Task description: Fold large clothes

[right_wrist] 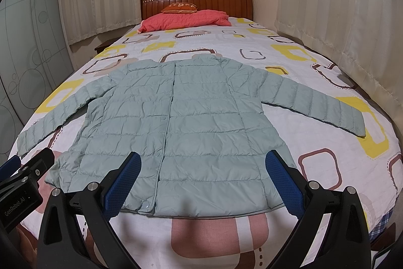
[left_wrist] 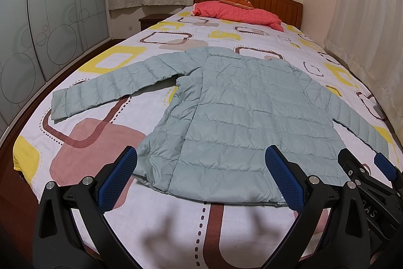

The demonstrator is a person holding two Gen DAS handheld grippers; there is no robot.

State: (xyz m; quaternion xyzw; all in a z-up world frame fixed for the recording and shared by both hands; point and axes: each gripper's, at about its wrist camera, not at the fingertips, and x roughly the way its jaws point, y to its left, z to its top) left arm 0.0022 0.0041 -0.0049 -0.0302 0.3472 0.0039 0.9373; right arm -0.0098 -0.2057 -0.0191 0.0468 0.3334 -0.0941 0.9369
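A pale green quilted jacket (left_wrist: 239, 112) lies flat, front up, on the patterned bed sheet (left_wrist: 105, 132), both sleeves spread out to the sides, collar toward the headboard. It also shows in the right wrist view (right_wrist: 191, 122). My left gripper (left_wrist: 201, 168) is open and empty, held above the jacket's hem at its left corner. My right gripper (right_wrist: 202, 170) is open and empty, above the hem near the jacket's middle. The right gripper's body shows at the left wrist view's right edge (left_wrist: 365, 175).
A pink quilt (left_wrist: 239, 14) and an orange cushion (left_wrist: 235, 1) lie at the wooden headboard (left_wrist: 277, 1). Curtains (left_wrist: 365, 29) hang along the right side of the bed. A sliding glass wardrobe (left_wrist: 45, 24) stands on the left.
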